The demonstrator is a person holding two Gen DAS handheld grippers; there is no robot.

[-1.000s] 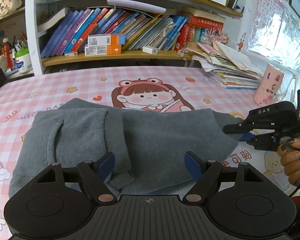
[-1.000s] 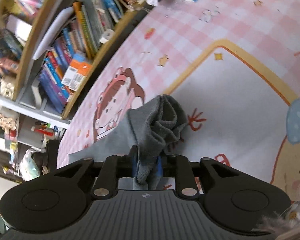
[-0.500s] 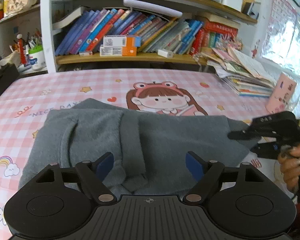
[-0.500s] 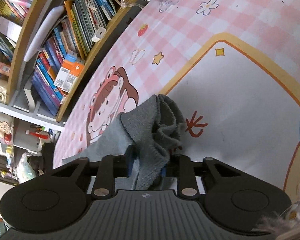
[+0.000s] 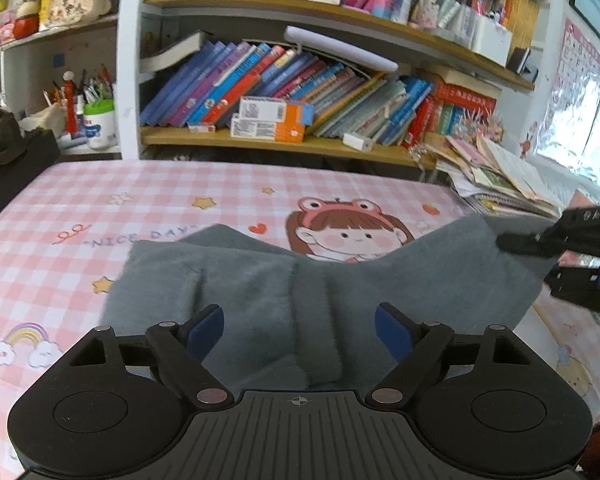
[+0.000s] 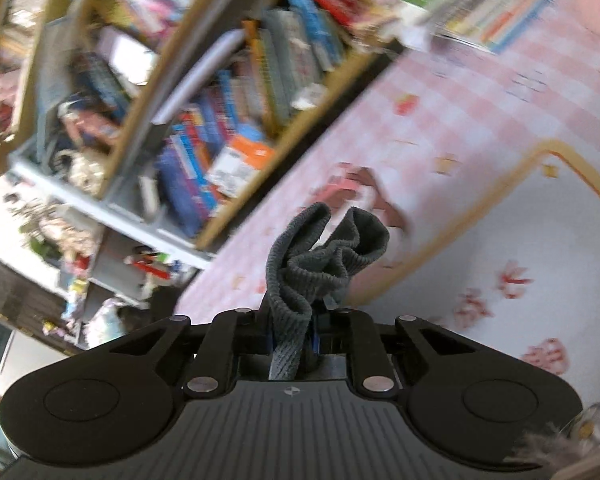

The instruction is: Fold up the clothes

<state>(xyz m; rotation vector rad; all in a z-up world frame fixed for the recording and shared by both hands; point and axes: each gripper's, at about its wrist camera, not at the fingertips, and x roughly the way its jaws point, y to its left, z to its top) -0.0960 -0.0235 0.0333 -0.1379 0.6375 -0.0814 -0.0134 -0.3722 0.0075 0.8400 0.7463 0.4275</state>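
Observation:
A grey fleece garment (image 5: 260,292) lies partly folded on the pink checked table cover (image 5: 100,208). My left gripper (image 5: 299,330) is open and empty, hovering over the garment's near edge. My right gripper (image 6: 293,340) is shut on a bunched ribbed edge of the grey garment (image 6: 320,252) and holds it lifted off the table. In the left wrist view the right gripper (image 5: 572,252) is at the far right, raising the garment's right end (image 5: 460,264).
A bookshelf (image 5: 284,140) full of books stands behind the table. A pile of papers and booklets (image 5: 496,176) lies at the back right. A pen cup (image 5: 98,120) stands at the far left. The right wrist view is motion-blurred.
My right gripper has lifted the garment's right end up off the table and swung it. My left gripper has stayed open over the near edge, rising slightly.

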